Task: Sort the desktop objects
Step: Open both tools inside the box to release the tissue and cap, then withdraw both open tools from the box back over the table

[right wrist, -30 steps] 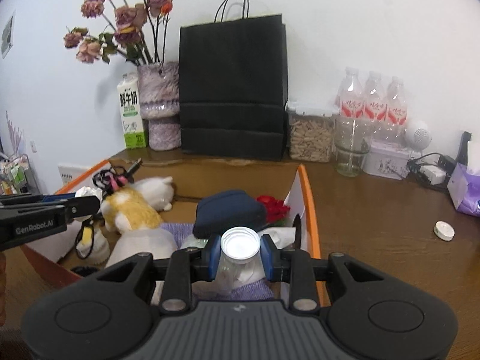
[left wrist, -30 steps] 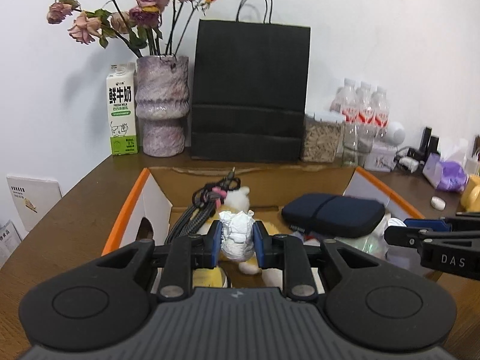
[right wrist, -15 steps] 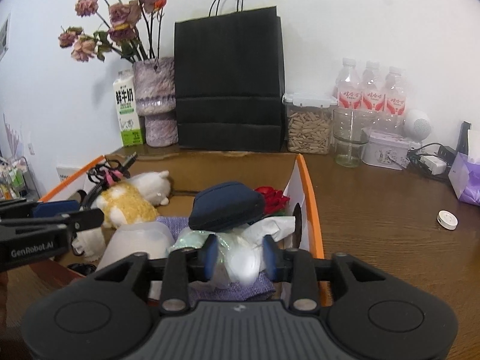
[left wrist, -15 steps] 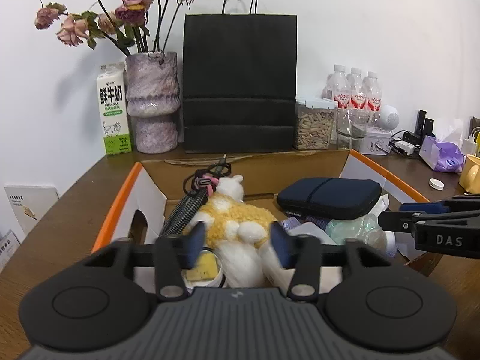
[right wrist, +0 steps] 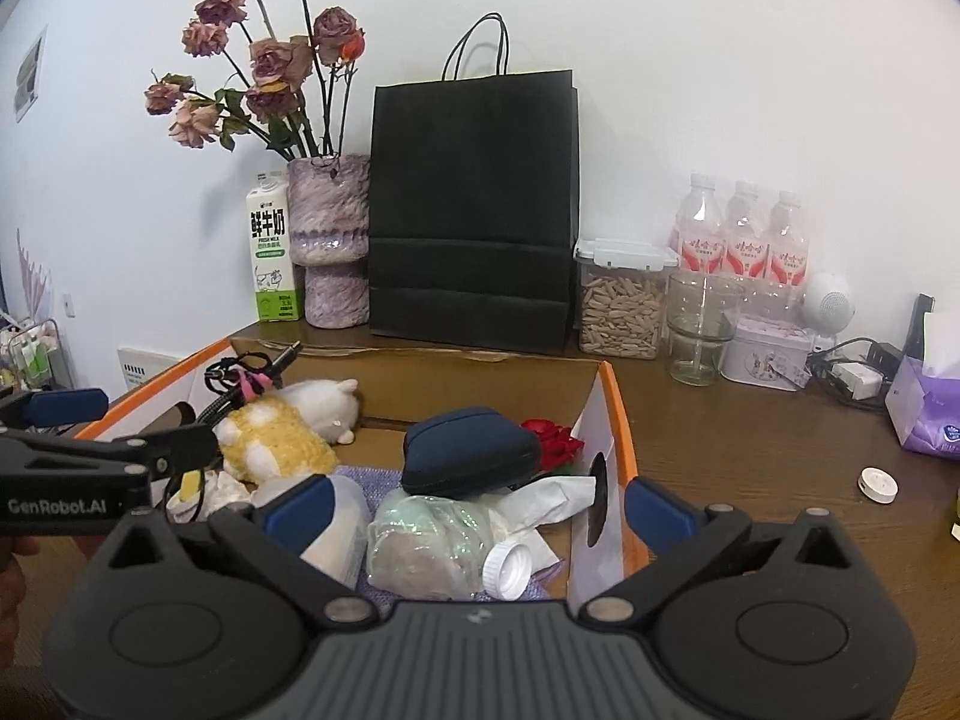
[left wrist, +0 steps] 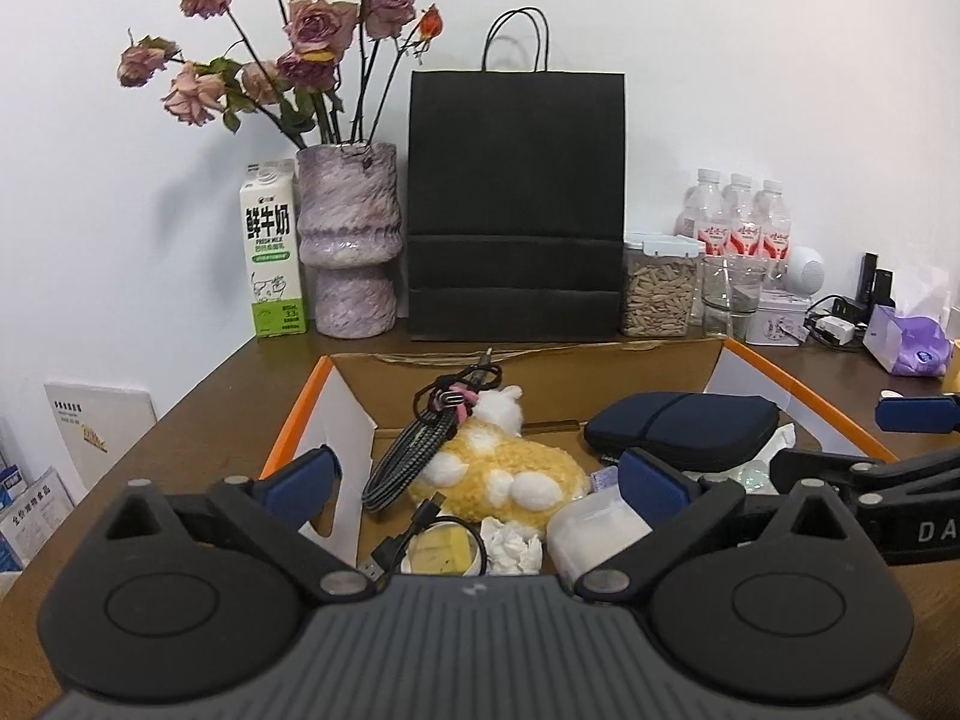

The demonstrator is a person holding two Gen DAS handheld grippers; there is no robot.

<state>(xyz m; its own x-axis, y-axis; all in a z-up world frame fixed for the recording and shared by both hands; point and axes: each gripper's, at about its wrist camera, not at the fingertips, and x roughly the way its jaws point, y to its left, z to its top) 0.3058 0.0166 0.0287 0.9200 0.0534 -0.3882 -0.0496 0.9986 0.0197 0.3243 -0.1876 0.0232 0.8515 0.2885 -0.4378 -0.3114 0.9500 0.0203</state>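
Tongs: left (left wrist: pixel 480 474) and right (right wrist: pixel 477 504) opening, nothing gripped; fluffy plush (left wrist: pixel 498 468), crumpled bottle (right wrist: pixel 432 546) in cardboard box (right wrist: pixel 618 420).

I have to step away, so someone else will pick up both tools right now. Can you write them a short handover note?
Left tool: jaws opening, nothing between them; the crumpled white paper ball lies in the orange-edged cardboard box below.
Right tool: jaws opening, nothing gripped; the crushed clear plastic bottle with white cap lies in the box.
Also boxed: yellow-and-white plush toy, navy zip pouch, black braided cable.
Left: small round white cap on the brown wooden desk, perhaps the purple tissue pack.
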